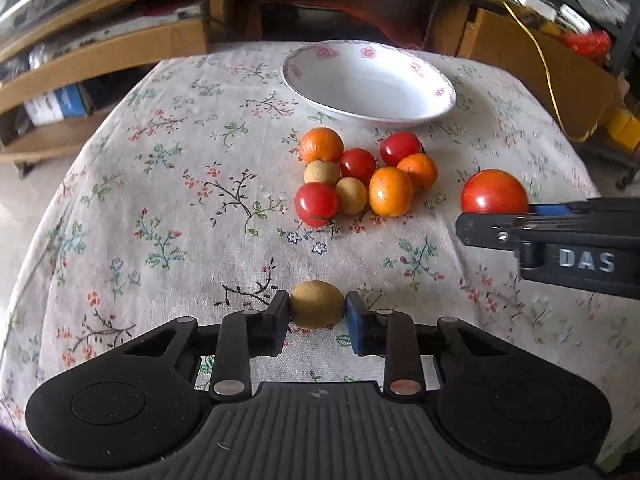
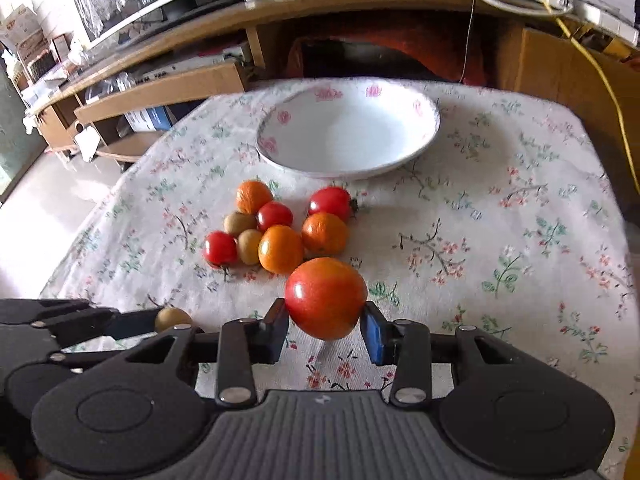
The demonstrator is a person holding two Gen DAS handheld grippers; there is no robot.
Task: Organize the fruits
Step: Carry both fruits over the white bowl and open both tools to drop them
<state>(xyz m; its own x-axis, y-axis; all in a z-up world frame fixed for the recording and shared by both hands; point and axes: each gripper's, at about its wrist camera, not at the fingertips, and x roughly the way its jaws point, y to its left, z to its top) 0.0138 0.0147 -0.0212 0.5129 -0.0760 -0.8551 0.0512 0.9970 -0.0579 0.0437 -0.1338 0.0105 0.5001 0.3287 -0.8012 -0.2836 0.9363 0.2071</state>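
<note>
Both grippers are nearest to the cameras, and each one pinches a fruit. Between the pads of the left gripper [image 1: 317, 312] sits a small tan longan [image 1: 317, 305], held low over the floral tablecloth [image 1: 160, 184] at the near side. The right gripper [image 2: 325, 322] squeezes the large red tomato [image 2: 325, 298] across its middle, near and right of the fruit pile [image 2: 276, 228].

I judge that both fruits are held like this for carrying to the white bowl [image 2: 420, 136], which stands empty at the far side, just behind the pile.

The longan looks a little wider than tall, so its long axis runs left to right, from pad to pad. The tomato is almost round; its orange part faces up, but I cannot see a stem, so its direction is perhaps uncertain.
</note>
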